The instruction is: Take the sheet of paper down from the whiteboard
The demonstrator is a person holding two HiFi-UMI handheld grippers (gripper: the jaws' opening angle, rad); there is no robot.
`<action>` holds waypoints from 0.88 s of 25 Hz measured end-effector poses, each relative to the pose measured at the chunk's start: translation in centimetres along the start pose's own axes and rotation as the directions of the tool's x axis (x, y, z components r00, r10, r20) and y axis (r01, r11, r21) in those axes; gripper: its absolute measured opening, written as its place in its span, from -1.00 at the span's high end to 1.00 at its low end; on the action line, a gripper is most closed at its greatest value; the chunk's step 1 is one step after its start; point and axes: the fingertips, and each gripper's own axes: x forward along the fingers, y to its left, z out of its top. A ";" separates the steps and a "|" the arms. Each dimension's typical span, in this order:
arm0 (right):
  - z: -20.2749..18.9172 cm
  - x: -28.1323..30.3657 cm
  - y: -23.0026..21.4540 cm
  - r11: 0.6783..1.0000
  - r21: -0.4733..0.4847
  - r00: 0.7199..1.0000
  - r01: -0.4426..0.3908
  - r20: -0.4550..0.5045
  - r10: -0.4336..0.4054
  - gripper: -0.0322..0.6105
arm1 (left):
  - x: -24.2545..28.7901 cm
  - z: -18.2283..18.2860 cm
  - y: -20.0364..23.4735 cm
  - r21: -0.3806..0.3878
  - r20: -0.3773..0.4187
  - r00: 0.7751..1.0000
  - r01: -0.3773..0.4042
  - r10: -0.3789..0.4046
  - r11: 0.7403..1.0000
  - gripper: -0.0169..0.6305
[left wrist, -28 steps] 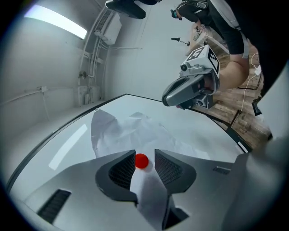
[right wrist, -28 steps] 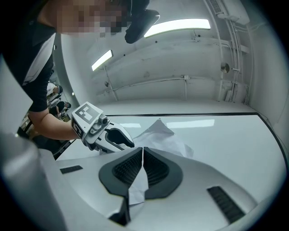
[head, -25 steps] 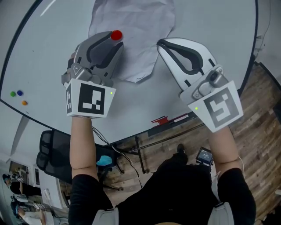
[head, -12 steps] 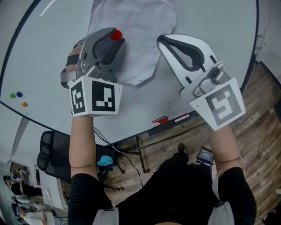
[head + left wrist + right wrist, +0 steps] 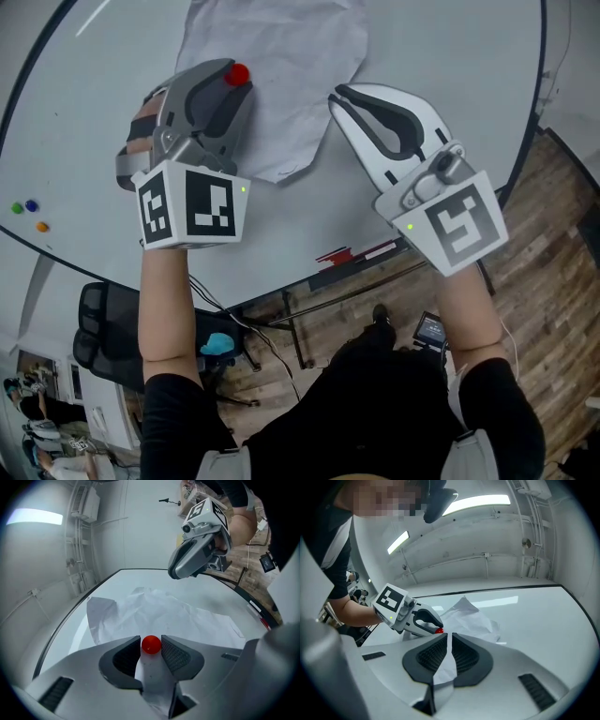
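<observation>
On the whiteboard (image 5: 450, 56): crumpled paper sheet (image 5: 281, 56) is spread.
Left gripper (image 5: 232, 84): red magnet (image 5: 151, 644) is clamped, over the sheet.
Right gripper (image 5: 336, 95): jaws are pressed together at the sheet's right edge.

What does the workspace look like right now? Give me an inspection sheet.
Surface: whiteboard, mostly bare.
Job's things: crumpled sheet of paper on the board; red magnet on it.
Clutter: three small magnets near the board's left edge; red item at its lower edge.
Grippers: left gripper shut on the red magnet; right gripper shut on the paper's edge.
Cables: one cable below the board.
Surroundings: wooden floor, black chair.
</observation>
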 end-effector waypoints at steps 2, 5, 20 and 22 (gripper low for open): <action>-1.4 -0.7 -1.1 0.999 0.040 0.999 0.030 -0.021 -0.029 0.83 | 0.2 0.1 0.0 0.008 -0.004 1.000 0.001 -0.001 1.000 0.48; -3.5 -1.7 -1.5 0.982 0.183 0.998 0.053 -0.027 -0.049 0.82 | 0.3 0.3 -0.1 0.001 -0.006 1.000 0.006 -0.006 1.000 0.49; -13.7 -0.7 5.9 0.477 0.879 0.979 -0.004 -0.094 0.181 0.38 | 0.7 0.7 -0.2 -0.005 -0.021 1.000 0.018 -0.018 1.000 0.54; -13.5 0.0 6.6 0.442 0.897 0.979 -0.014 -0.078 0.190 0.38 | 0.6 0.6 -0.1 -0.008 -0.021 1.000 0.018 -0.018 1.000 0.54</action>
